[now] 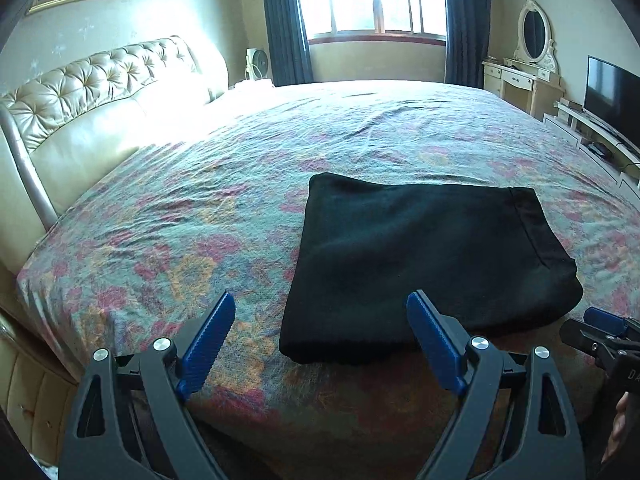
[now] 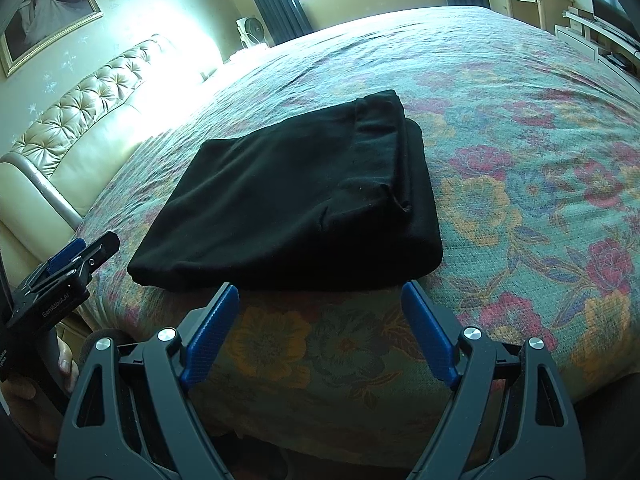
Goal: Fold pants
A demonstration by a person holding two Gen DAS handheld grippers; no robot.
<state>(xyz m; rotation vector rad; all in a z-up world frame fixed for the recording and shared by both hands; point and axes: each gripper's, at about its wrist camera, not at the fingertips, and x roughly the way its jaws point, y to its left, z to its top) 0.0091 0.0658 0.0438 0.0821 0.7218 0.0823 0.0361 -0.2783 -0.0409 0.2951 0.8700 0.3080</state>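
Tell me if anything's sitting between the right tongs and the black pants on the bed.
Nothing visible: only bare floral bedspread lies between the open right tongs and the folded black pants.

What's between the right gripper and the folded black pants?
Only bare floral bedspread lies between the open right gripper and the pants, shown in the right wrist view.

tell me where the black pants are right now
The black pants lie folded in a flat stack on the floral bedspread near the bed's front edge, just ahead of both open grippers, centre in the right wrist view and centre-right in the left.
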